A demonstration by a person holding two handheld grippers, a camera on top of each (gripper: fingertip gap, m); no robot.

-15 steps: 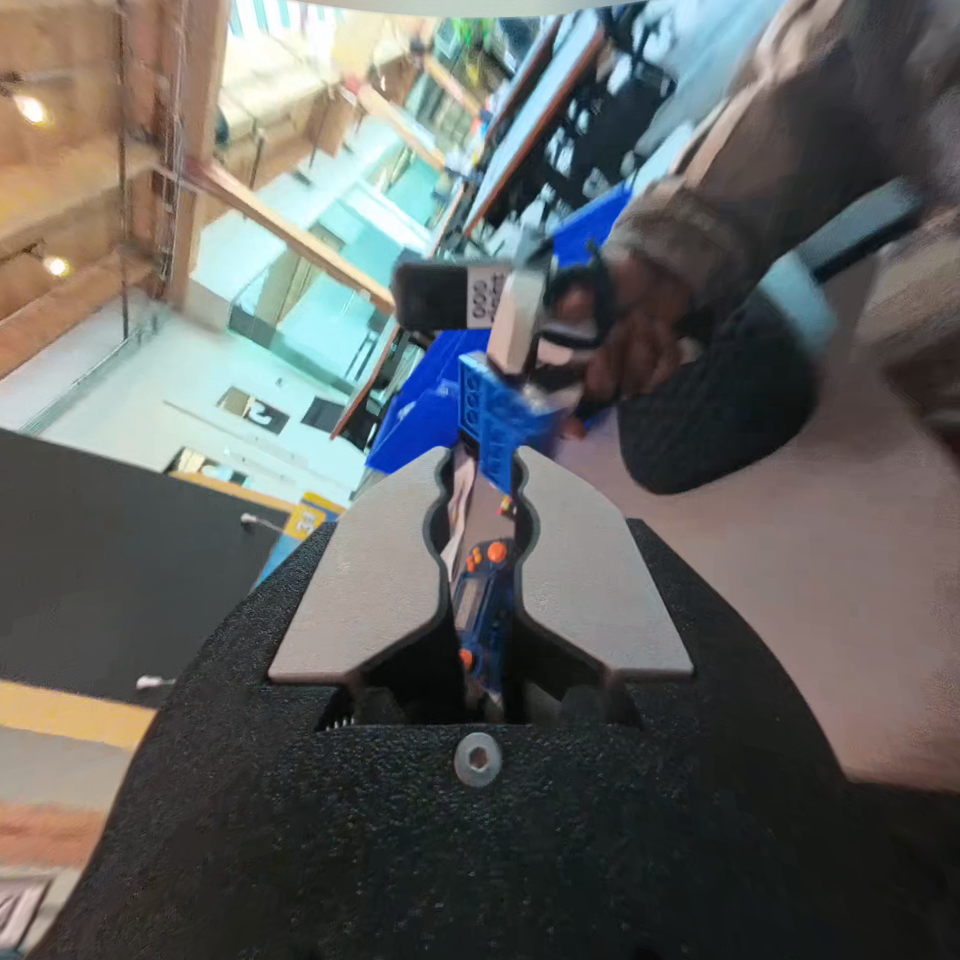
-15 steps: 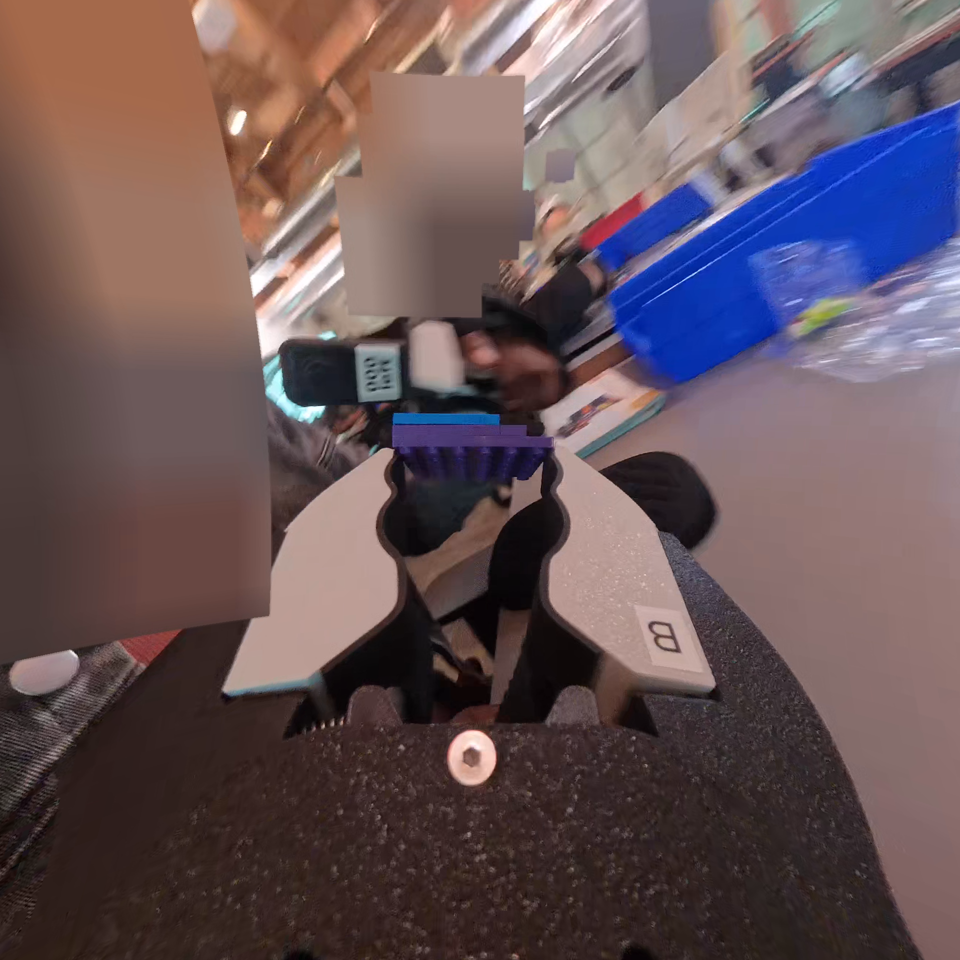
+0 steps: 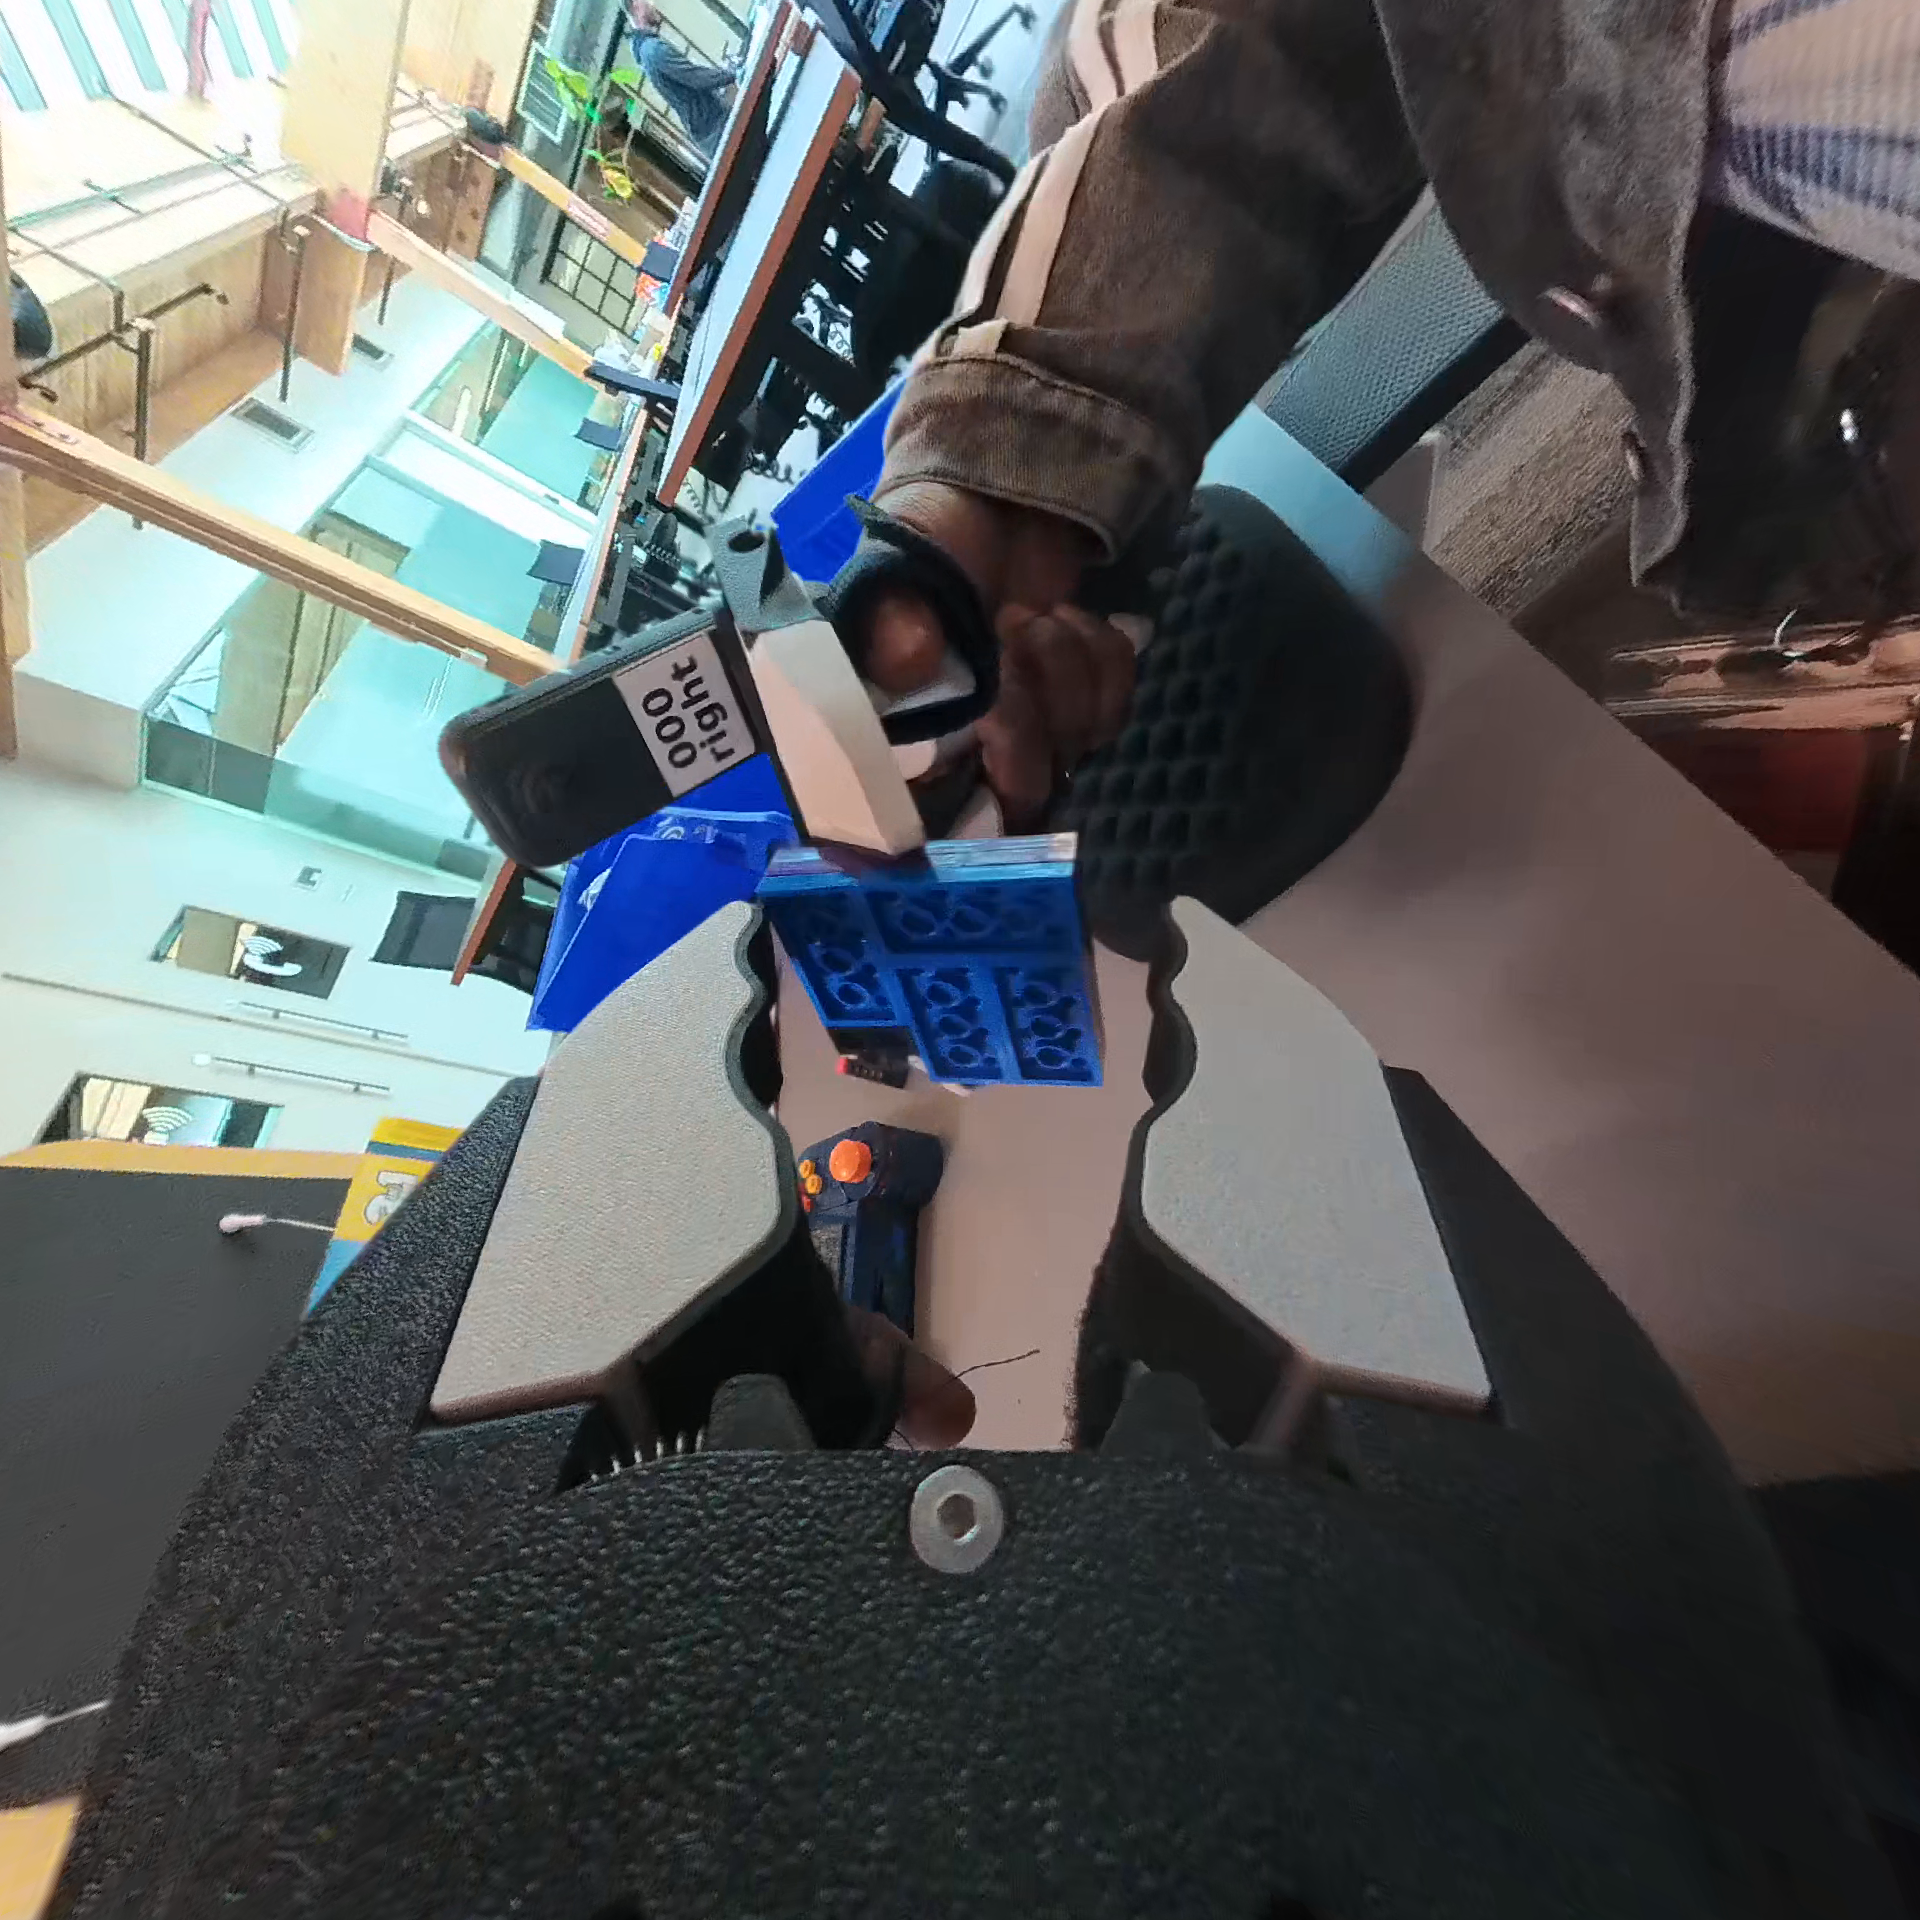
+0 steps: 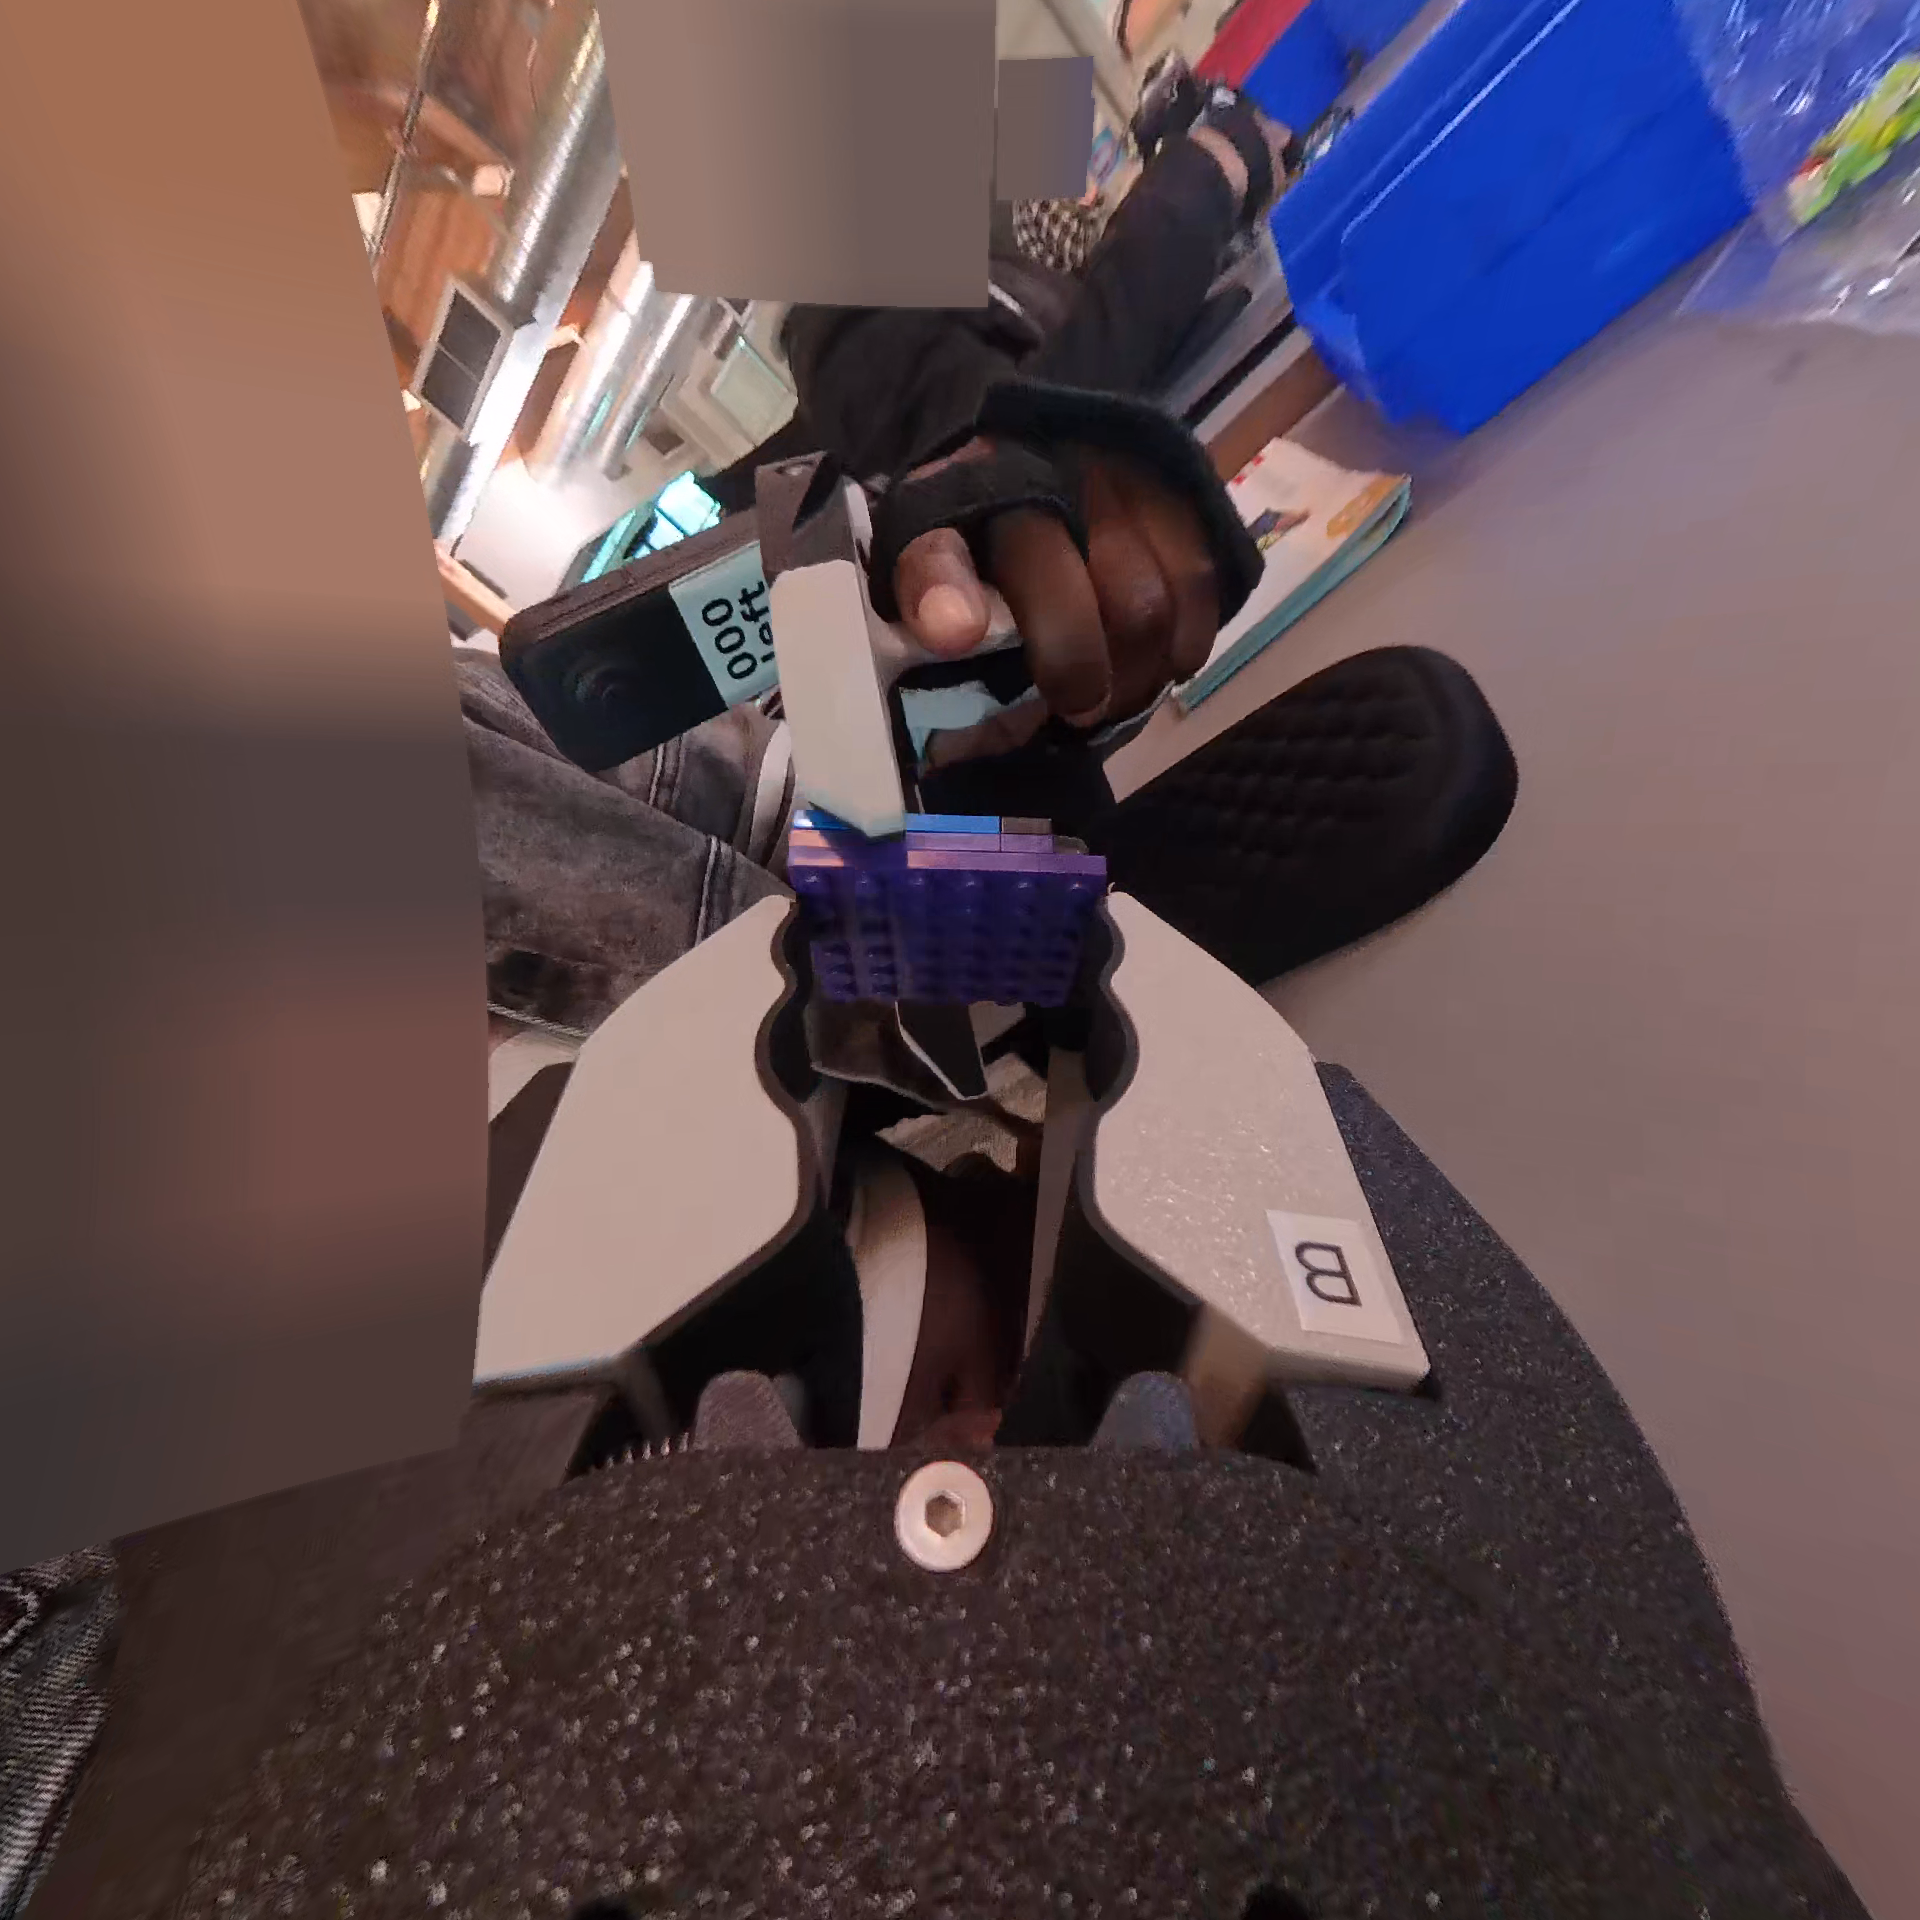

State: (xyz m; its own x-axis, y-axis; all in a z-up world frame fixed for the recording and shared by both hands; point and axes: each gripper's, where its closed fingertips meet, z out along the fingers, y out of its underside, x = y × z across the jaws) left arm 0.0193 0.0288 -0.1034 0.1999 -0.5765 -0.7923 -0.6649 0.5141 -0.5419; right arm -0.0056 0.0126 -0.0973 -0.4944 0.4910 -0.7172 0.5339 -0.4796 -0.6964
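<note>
A flat stack of toy brick plates is held in the air between both grippers. In the left wrist view its blue underside (image 3: 935, 977) shows. In the right wrist view its purple studded face (image 4: 945, 935) shows, with blue layers behind. My right gripper (image 4: 951, 925) is shut on the stack's two side edges. It also shows in the left wrist view (image 3: 862, 831), held by a gloved hand. My left gripper (image 3: 961, 935) is open, its fingers on either side of the stack. In the right wrist view one left finger (image 4: 842, 707) rests its tip on the blue layer.
A grey table (image 3: 1558, 1091) lies below. On it are a black mesh pad (image 4: 1299, 810), a booklet (image 4: 1299, 540), a blue bin (image 4: 1507, 239) beside a clear plastic bag, and a small blue item with orange buttons (image 3: 862, 1195). A person in a brown jacket (image 3: 1195, 260) sits close.
My left gripper has opened wide; half a second ago its fingers were nearly closed on the blue plates. My right gripper still holds the stack.
</note>
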